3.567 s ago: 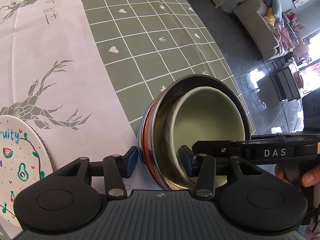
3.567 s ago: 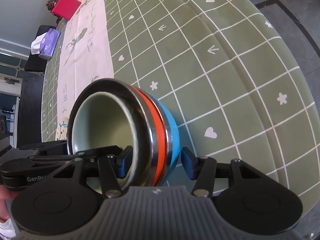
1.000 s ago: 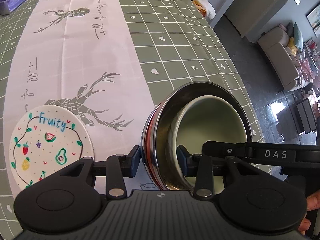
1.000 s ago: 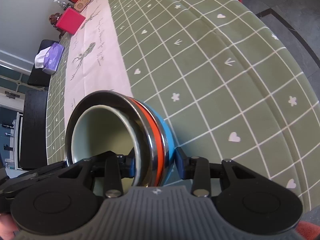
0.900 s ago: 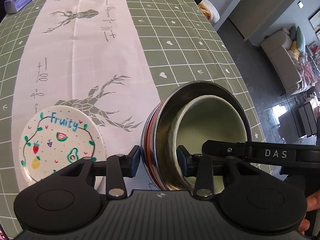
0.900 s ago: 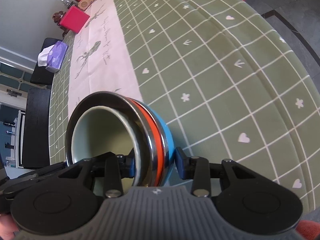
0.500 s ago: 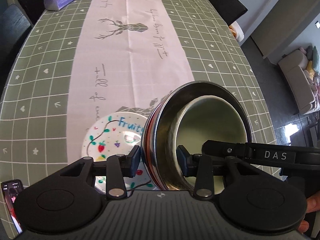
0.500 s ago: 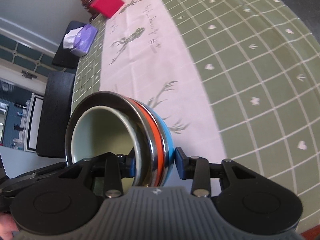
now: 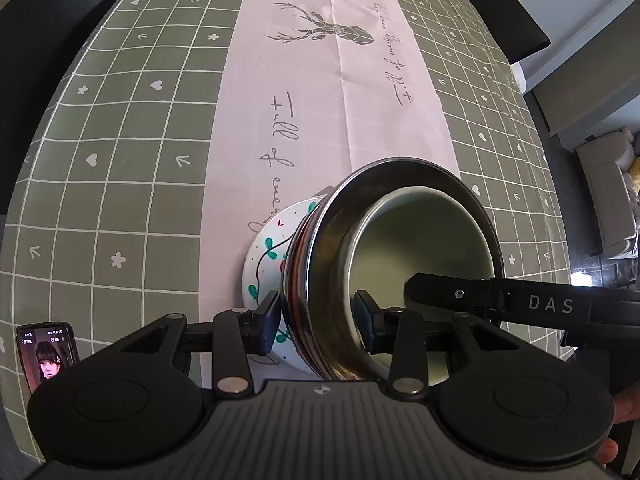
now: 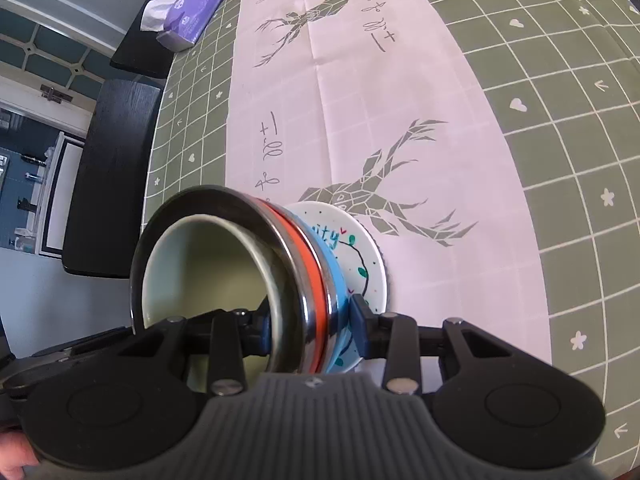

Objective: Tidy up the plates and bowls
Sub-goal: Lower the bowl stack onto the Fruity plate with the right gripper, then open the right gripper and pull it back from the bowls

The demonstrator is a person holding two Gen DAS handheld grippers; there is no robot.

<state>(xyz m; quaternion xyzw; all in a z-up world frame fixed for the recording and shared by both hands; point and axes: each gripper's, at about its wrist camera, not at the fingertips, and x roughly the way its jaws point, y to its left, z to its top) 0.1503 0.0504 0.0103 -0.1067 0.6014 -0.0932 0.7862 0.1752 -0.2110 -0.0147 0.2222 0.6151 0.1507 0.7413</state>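
A stack of nested bowls [image 9: 404, 264], steel-rimmed with orange and blue bands and a pale green bowl [image 10: 208, 276] inside, is held between both grippers. My left gripper [image 9: 316, 320] is shut on its rim from one side. My right gripper [image 10: 310, 324] is shut on the opposite rim. The stack [image 10: 296, 280] hangs right over a white "Fruity" plate [image 9: 266, 256], also in the right wrist view [image 10: 360, 256], lying on the pink table runner. I cannot tell whether the stack touches the plate.
The table has a green checked cloth [image 9: 120, 160] with a pink deer runner [image 9: 332, 80]. A phone [image 9: 46, 354] lies near the left front edge. A purple tissue pack [image 10: 188, 16] sits far back. Black chairs [image 10: 108, 168] stand along the table's side.
Both grippers have carried the bowl stack from the green cloth at the table's right over onto the runner, until it covers most of the Fruity plate.
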